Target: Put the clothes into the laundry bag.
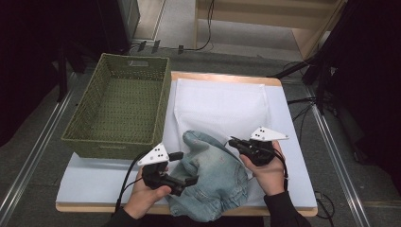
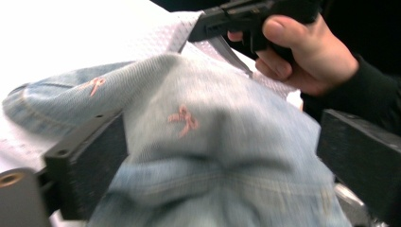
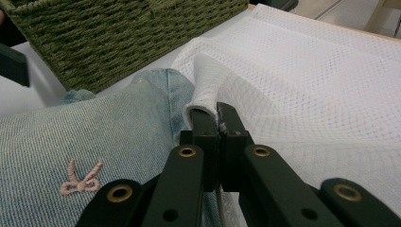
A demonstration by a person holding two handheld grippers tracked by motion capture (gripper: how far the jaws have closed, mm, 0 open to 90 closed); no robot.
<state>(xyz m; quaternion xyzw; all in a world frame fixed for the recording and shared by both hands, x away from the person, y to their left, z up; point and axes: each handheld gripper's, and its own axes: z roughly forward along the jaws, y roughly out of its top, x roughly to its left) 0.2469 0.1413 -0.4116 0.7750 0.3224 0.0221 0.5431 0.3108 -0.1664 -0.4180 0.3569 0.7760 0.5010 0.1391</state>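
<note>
The denim garment (image 1: pixel 213 177), pale blue with small pink embroidered bows, lies bunched at the near edge of the table (image 1: pixel 94 182), partly over the mouth of a white mesh laundry bag (image 1: pixel 222 106) that is spread flat across the middle. It seems placed there so it can be fed into the bag.

The right tool (image 3: pixel 213 118) has its jaws closed on a fold of the mesh at the bag's near edge, pulling it up into a small peak just beside the denim; this looks like a way to hold the opening up. The left tool (image 1: pixel 182 168) sits on the garment's left side with its jaws wide apart, the denim bulging between them in the left gripper view, not yet pinched. It appears poised to clamp the cloth and push it toward the lifted mesh.

A green woven basket (image 1: pixel 120 106) stands empty at the table's left, touching the bag's edge.
</note>
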